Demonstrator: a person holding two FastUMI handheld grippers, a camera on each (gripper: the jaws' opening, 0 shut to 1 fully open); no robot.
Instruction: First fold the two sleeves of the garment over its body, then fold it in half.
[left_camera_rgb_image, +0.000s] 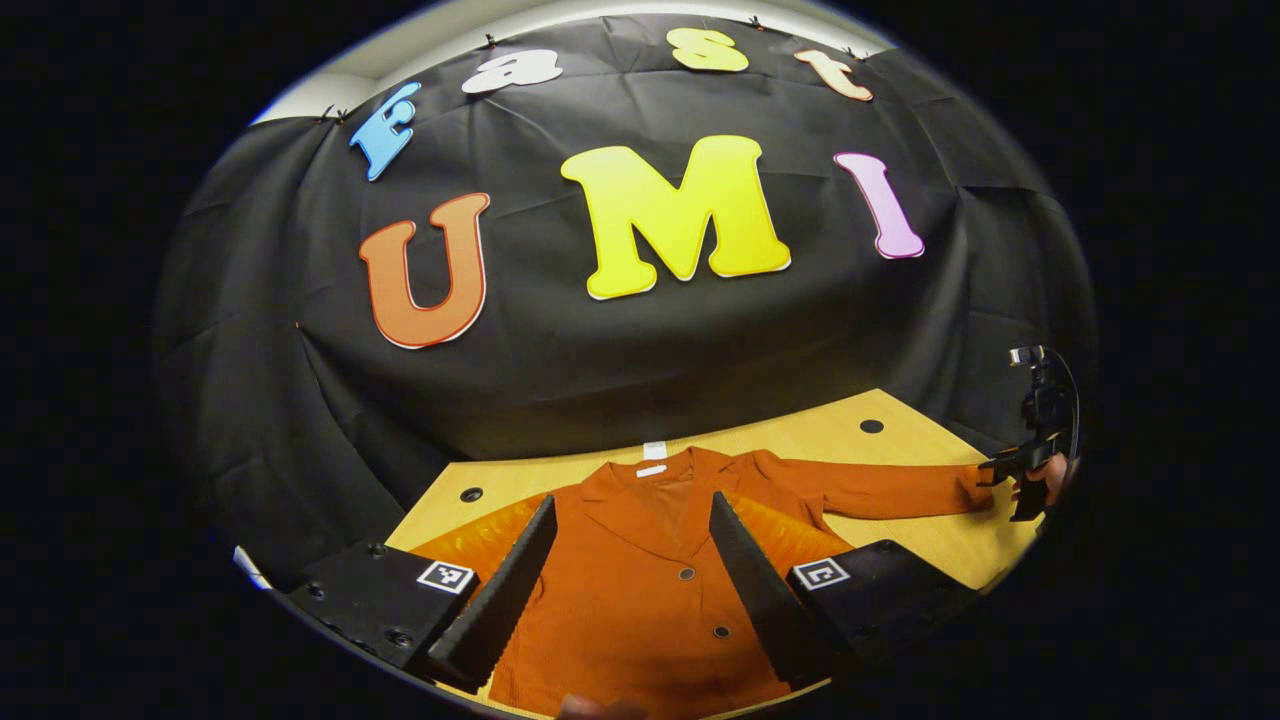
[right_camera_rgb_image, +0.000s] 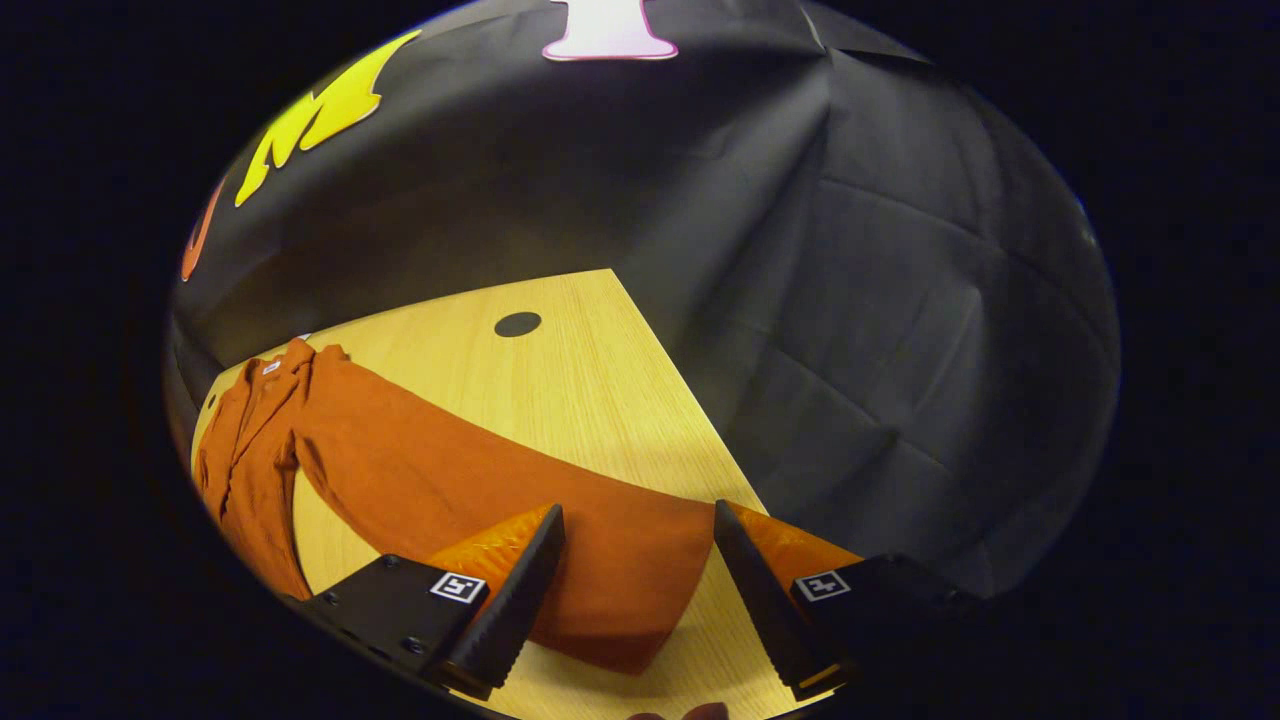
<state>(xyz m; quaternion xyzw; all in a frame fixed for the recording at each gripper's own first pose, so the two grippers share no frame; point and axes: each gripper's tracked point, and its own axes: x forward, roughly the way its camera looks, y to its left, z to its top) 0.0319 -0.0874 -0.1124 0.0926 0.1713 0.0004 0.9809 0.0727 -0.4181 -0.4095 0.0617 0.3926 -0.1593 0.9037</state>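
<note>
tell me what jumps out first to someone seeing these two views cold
The rust-orange jacket lies flat and buttoned on the wooden table, right in front of the open left gripper. One sleeve stretches straight out to the table's side, and the open right gripper hovers with its fingers either side of the cuff.

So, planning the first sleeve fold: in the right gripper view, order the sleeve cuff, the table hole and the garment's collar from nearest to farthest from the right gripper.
1. Sleeve cuff, between the open fingers of the right gripper.
2. Table hole, farther ahead on the wood.
3. Collar, far left at the garment's body.
</note>
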